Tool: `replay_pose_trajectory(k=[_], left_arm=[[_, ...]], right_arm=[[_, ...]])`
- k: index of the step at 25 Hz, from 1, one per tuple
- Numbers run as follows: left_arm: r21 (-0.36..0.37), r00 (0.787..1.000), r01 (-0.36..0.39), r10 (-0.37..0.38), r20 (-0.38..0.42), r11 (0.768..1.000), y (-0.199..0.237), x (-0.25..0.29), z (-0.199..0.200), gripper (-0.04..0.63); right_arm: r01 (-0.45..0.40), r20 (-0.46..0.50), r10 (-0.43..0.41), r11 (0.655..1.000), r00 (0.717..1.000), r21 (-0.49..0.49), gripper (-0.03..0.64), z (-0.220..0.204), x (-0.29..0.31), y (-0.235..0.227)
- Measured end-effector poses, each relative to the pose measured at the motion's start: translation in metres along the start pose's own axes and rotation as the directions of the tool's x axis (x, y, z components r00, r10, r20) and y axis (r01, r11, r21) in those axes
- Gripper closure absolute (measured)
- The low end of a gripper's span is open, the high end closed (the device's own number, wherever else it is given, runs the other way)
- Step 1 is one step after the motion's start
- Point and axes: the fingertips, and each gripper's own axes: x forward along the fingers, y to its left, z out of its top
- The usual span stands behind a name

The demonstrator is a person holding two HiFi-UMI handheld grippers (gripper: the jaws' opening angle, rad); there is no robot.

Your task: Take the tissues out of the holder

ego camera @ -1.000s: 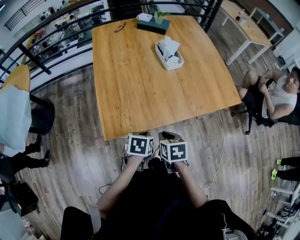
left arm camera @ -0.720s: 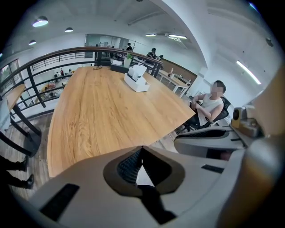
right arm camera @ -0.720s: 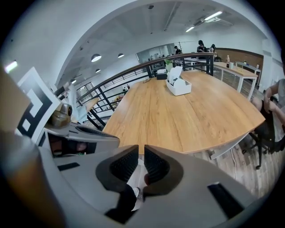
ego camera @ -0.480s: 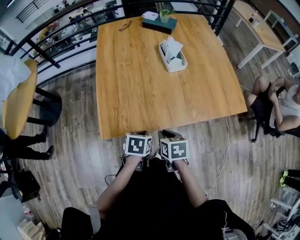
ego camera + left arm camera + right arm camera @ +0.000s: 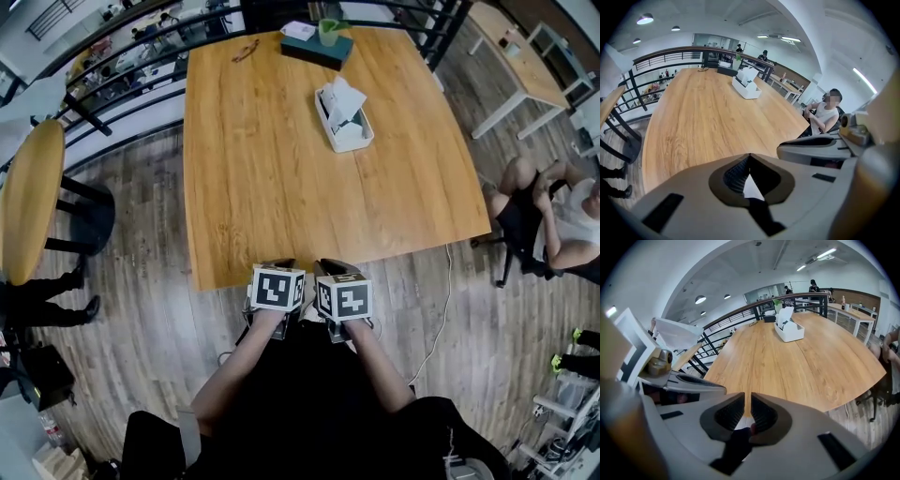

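On table (image 5: 281,187), far side: holder (image 5: 360,141), white, open-topped, upright. Tissues (image 5: 343,96) are seen standing up out of it in a loose white tuft. None are seen lying on the wood beside it.

Task status: not begun, as judged from how things lie. Nothing has been drawn out of the holder. Everything is left to be done: the reach across the table, the grip on the tuft, the pull clear. The holder looks light, and it may have to be steadied while the tissues are lifted.

Left gripper (image 5: 749,158): held at the near table edge, well apart from the holder and close beside the other gripper. Jaws are together, tips meeting. Nothing is held and nothing is touched.

Right gripper (image 5: 748,404): held at the same near edge, just beside the left, pointed across the table toward the holder. Jaws are drawn all but together, with only a thin slit left between the ribbed pads. Bare wood is seen through the slit. No tissue or other thing is gripped.

Also noted: a dark box (image 5: 317,49) at the far table edge, beyond the holder. A seated person (image 5: 553,220) is seen to the right of the table, clear of the work.
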Motion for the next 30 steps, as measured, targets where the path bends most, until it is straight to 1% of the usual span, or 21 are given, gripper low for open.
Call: replay_pose_trajectory(k=[4,6,7,11,15,20,23,30], left_arm=[[0.016,0.999,0.028,-0.028,0.026,0.999,-0.001,0.01,0.036,0.588],[0.013,0.998,0.039,-0.04,0.039,0.999,0.003,0.014,0.054,0.588],[0.01,0.998,0.044,-0.045,0.043,0.999,0.006,0.016,0.061,0.588],[-0.017,0.997,0.056,-0.055,0.054,0.998,0.022,0.021,0.084,0.588],[-0.041,0.996,0.067,-0.064,0.063,0.997,0.042,0.02,0.101,0.588],[-0.058,0.995,0.076,-0.072,0.066,0.995,0.062,0.024,0.112,0.588],[-0.068,0.995,0.083,-0.079,0.055,0.994,0.071,0.028,0.114,0.588],[-0.089,0.995,0.097,-0.096,0.017,0.991,0.091,0.031,0.12,0.588]], right_arm=[[0.03,0.014,-0.03,0.999,0.999,-0.01,0.568,0.03,0.002,-0.015],[0.048,0.011,-0.047,0.999,0.999,-0.018,0.593,0.047,0.007,-0.021],[0.055,0.004,-0.055,0.998,0.998,-0.022,0.604,0.053,0.01,-0.023],[0.062,-0.021,-0.063,0.997,0.998,-0.053,0.604,0.077,0.024,-0.024],[0.065,-0.04,-0.069,0.994,0.997,-0.083,0.604,0.099,0.039,-0.012],[0.066,-0.087,-0.075,0.992,0.993,-0.104,0.604,0.108,0.059,0.0],[0.065,-0.102,-0.075,0.993,0.992,-0.096,0.604,0.113,0.068,0.003],[0.077,-0.087,-0.082,0.995,0.993,-0.062,0.604,0.129,0.081,0.005]])
